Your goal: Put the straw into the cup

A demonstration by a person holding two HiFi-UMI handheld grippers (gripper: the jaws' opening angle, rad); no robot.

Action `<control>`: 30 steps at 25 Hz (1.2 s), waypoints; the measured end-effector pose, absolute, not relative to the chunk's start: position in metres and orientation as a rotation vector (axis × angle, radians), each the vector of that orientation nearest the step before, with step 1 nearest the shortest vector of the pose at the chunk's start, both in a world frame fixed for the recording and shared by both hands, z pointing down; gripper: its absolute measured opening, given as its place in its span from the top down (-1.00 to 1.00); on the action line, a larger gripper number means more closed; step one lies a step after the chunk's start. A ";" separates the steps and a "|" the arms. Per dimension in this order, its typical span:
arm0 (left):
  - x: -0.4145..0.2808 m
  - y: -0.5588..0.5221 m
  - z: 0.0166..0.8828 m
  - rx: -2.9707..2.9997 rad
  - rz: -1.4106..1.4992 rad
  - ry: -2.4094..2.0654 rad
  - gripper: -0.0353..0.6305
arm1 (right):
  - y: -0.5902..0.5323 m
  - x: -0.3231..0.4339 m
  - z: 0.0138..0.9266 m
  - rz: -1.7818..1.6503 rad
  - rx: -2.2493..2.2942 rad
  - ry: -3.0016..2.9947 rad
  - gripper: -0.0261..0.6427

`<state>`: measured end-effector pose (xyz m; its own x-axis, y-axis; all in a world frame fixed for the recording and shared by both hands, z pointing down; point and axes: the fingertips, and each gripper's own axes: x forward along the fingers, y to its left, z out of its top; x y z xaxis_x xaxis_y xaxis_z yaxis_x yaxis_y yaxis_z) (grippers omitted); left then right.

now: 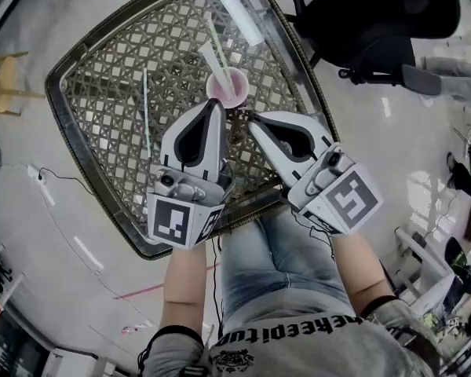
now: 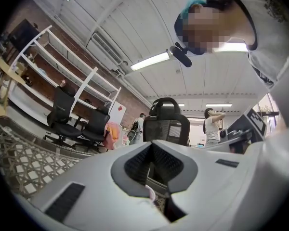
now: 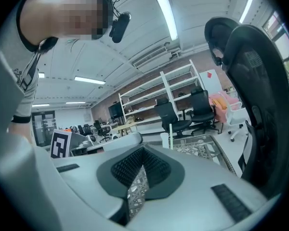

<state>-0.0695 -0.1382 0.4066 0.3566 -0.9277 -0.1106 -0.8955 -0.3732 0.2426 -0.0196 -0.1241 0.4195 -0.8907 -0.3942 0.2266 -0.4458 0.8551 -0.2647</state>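
Note:
A pink cup (image 1: 226,87) stands on the far middle of the wicker table (image 1: 102,77), with two white straws (image 1: 213,50) leaning out of it to the far left. Another thin straw (image 1: 146,112) lies flat on the table, left of the cup. My left gripper (image 1: 217,104) is shut and empty, its tip just short of the cup's near rim. A sliver of the pink cup (image 2: 150,192) shows past the left gripper (image 2: 153,196). My right gripper (image 1: 250,118) is shut and empty, a little nearer and to the right. Beyond the right gripper (image 3: 140,173) rises a straw (image 3: 171,136).
A black office chair (image 1: 377,18) stands at the table's far right corner and fills the right of the right gripper view (image 3: 260,105). A wooden stool (image 1: 4,81) is off the table's left edge. The person's jeans-clad legs (image 1: 286,261) meet the near edge.

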 end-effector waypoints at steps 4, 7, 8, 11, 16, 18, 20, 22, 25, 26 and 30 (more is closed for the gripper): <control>-0.067 -0.128 0.387 2.474 -0.338 -1.679 0.81 | -0.121 -0.022 0.395 0.429 0.651 -2.911 0.89; -0.065 -0.119 0.369 2.478 -0.326 -1.684 0.81 | -0.114 -0.023 0.378 0.419 0.639 -2.926 0.89; -0.064 -0.116 0.363 2.481 -0.319 -1.687 0.81 | -0.111 -0.023 0.372 0.413 0.632 -2.931 0.89; -0.062 -0.108 0.345 2.485 -0.305 -1.705 0.81 | -0.105 -0.024 0.355 0.384 0.612 -2.951 0.89; -0.056 -0.093 0.321 2.490 -0.259 -1.718 0.81 | -0.094 -0.022 0.328 0.350 0.594 -2.978 0.89; -0.054 -0.088 0.312 2.501 -0.242 -1.725 0.81 | -0.092 -0.020 0.319 0.331 0.590 -2.988 0.89; -0.052 -0.084 0.304 2.508 -0.223 -1.725 0.81 | -0.088 -0.019 0.311 0.322 0.585 -2.990 0.89; -0.048 -0.078 0.297 2.513 -0.199 -1.720 0.81 | -0.083 -0.018 0.305 0.318 0.575 -2.984 0.89; -0.045 -0.073 0.283 2.509 -0.209 -1.737 0.81 | -0.079 -0.017 0.291 0.279 0.564 -3.009 0.89; -0.044 -0.071 0.279 2.509 -0.207 -1.740 0.81 | -0.077 -0.017 0.287 0.269 0.559 -3.016 0.89; -0.041 -0.065 0.266 2.507 -0.188 -1.744 0.81 | -0.073 -0.017 0.272 0.244 0.539 -3.029 0.89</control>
<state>-0.0410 -0.0654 0.2657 0.3441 -0.9374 -0.0542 -0.9273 -0.3483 0.1369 -0.0167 -0.0730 0.2721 -0.9375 -0.3383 0.0822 -0.3471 0.9265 -0.1456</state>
